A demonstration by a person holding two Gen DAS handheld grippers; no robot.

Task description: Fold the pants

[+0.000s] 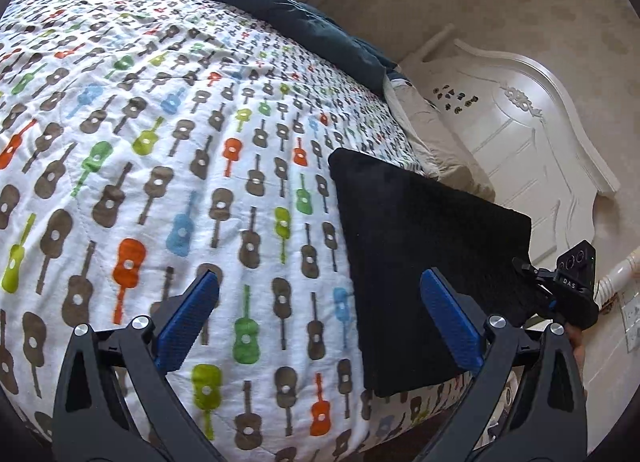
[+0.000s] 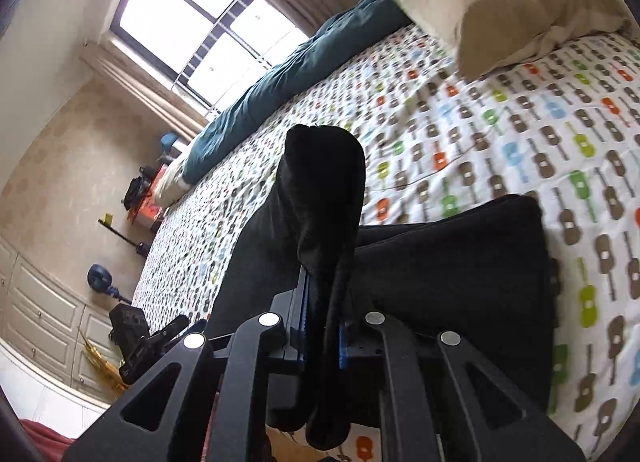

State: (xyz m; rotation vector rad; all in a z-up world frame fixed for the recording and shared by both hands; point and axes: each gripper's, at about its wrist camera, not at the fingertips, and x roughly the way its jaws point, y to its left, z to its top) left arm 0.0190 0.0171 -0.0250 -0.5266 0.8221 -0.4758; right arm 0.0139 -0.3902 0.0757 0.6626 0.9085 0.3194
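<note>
Black pants [image 1: 420,246] lie folded flat near the right edge of a bed with a guitar-print cover [image 1: 160,142]. My left gripper [image 1: 320,318] hovers open over the cover, its blue pads [image 1: 188,322] wide apart, the right pad at the pants' left edge, nothing between them. In the right wrist view my right gripper [image 2: 322,298] is shut on a bunch of the pants [image 2: 320,198], which stands lifted above the rest of the folded pants [image 2: 460,262]. The right gripper [image 1: 560,286] also shows at the pants' far right edge in the left wrist view.
A dark teal blanket [image 2: 288,74] runs along the bed's far side under a window [image 2: 208,30]. A beige pillow [image 2: 512,2] lies at the head by the white headboard [image 1: 540,142]. White cabinets [image 2: 44,318] and small items stand on the floor beyond the bed.
</note>
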